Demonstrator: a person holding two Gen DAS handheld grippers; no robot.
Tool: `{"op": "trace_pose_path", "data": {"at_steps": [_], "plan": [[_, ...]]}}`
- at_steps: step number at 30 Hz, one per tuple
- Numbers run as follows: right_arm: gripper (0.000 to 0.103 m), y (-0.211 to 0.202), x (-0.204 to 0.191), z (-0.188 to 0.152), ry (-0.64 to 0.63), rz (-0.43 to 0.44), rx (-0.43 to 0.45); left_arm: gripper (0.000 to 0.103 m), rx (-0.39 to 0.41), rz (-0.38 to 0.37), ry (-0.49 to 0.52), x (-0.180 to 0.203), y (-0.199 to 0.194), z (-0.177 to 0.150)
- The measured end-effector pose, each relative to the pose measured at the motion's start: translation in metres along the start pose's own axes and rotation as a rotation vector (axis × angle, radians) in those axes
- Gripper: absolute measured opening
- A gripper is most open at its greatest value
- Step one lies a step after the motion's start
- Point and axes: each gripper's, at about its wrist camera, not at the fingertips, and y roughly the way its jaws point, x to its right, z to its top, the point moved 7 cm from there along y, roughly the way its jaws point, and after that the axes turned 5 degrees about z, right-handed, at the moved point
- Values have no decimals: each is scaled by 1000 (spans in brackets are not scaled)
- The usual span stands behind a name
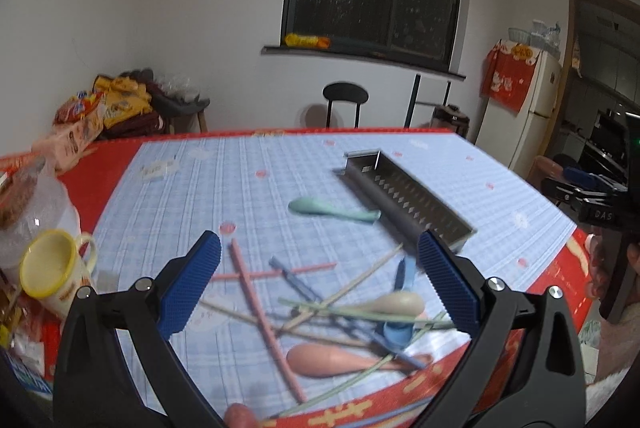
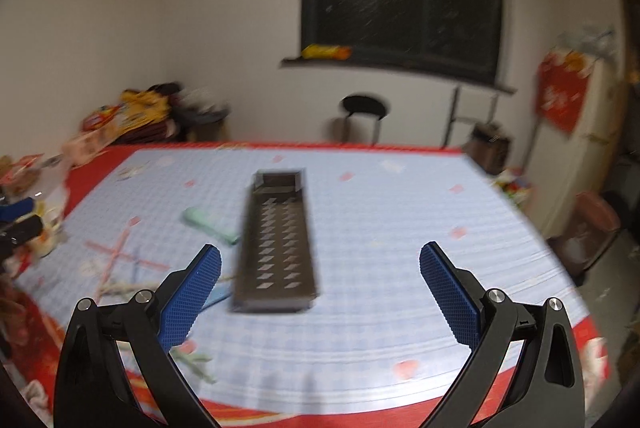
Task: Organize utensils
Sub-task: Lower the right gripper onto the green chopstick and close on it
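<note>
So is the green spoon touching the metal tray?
Cannot tell. In the left wrist view the green spoon has its handle tip right at the metal tray, but blur hides any gap.

Perforated grey metal tray (image 2: 276,248) on matt checked cloth (image 2: 400,228).

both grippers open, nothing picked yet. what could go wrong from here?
1. The chopsticks and spoons lie crossed in one pile under the open left gripper; closing there may pinch several pieces or drag neighbours.
2. The pink spoon sits near the table's front edge; a nudge could push it off.
3. The metal tray lies loose ahead of the open right gripper; dropping utensils in could shift it.
</note>
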Motion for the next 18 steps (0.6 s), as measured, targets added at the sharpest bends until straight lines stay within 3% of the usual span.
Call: {"op": "trace_pose_path", "data": {"at_steps": [6,9,12,18], "plan": [[98,39,-32,-35,-50,69,-100,97,-137,27,-64,-25,21,-42],[98,51,-50,-47,-79,133,-126,97,-174,100,-63,-38,27,-57],[95,59,-65,-55,-103,201,-158,97,-189,89,-111,-50,30,-67],[56,82,-92,-69,-100,326,-243,96,-186,119,-99,-54,28,-77]]}}
